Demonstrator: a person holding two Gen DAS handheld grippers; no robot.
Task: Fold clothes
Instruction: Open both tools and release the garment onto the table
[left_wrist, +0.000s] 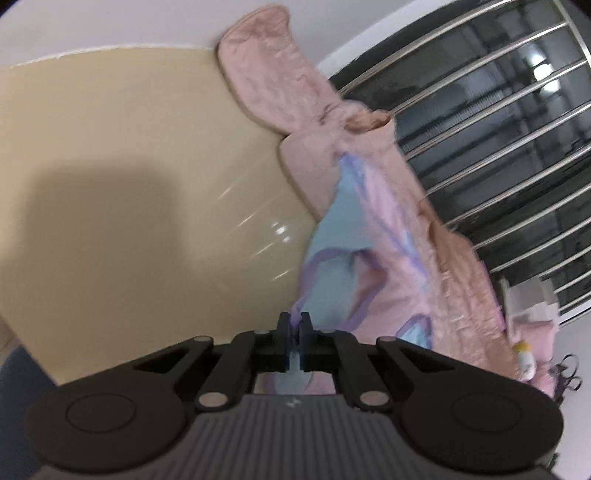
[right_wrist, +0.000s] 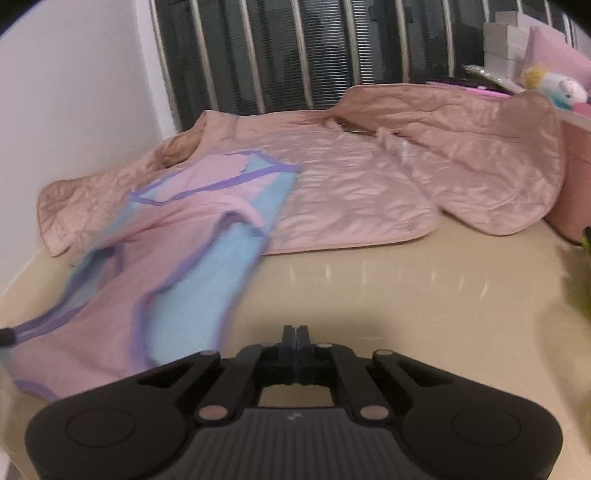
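The left gripper (left_wrist: 294, 325) was clamped on the pink-and-blue garment's (right_wrist: 177, 266) purple-trimmed edge. The right gripper (right_wrist: 295, 336) was closed on nothing (bare table (right_wrist: 406, 295) beneath), the garment lying to its left, long axis running away toward the quilted pink jacket (right_wrist: 369, 173).

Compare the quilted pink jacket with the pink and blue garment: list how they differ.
The quilted jacket is one plain dusty pink; the pink and blue garment has blue panels and purple trim. The jacket is puffy and stitched, the garment thin and smooth. The jacket lies free on the table; the garment is pinched in the left gripper, partly overlapping the jacket. The right gripper is shut on nothing. Both are pink clothes, unfolded.
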